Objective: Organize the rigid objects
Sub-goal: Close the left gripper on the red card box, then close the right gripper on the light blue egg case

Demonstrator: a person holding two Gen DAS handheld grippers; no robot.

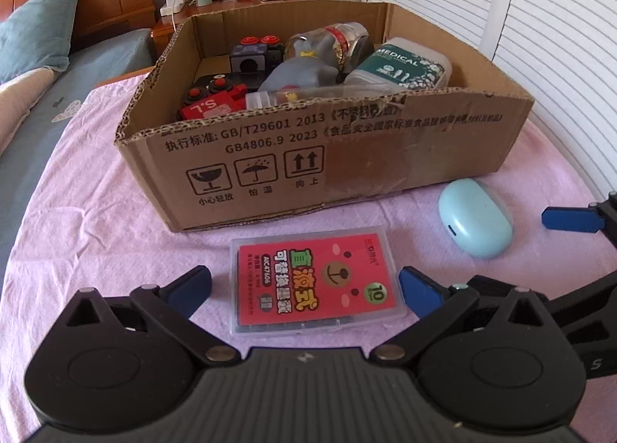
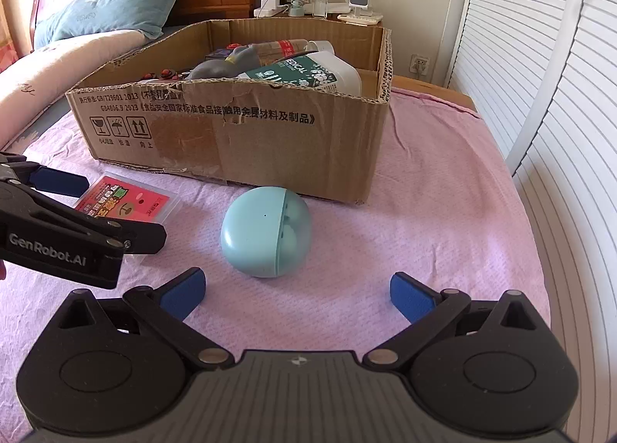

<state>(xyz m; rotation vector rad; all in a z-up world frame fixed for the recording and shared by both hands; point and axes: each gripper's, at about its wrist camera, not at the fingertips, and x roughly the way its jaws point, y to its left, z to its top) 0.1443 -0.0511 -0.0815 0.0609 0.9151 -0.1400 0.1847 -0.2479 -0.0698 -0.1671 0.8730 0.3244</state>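
Left wrist view: left gripper (image 1: 304, 286) spread wide, blue pads either side of the refill case (image 1: 316, 283), touching nothing that can be seen; case flat on the pink cloth (image 1: 96, 230), just before the box (image 1: 308, 157). Near end of case partly cut off by the gripper body. Earbud case (image 1: 475, 217) to the right on the cloth, near the box wall. One blue pad of the right gripper (image 1: 570, 217) at the right edge, remainder out of frame. Box contents crowded and half hidden behind the torn front wall: red toy (image 1: 210, 103), grey figure (image 1: 297, 74), jar (image 1: 339, 43), green-labelled bottle (image 1: 405, 65). Right wrist view: right gripper (image 2: 297, 294) likewise spread wide, empty, earbud case (image 2: 266, 231) just ahead, seam and hinge visible here only. Refill case (image 2: 127, 202) largely covered by the left gripper (image 2: 58, 223). Bare right end of the box (image 2: 231, 134) floor shown here only.
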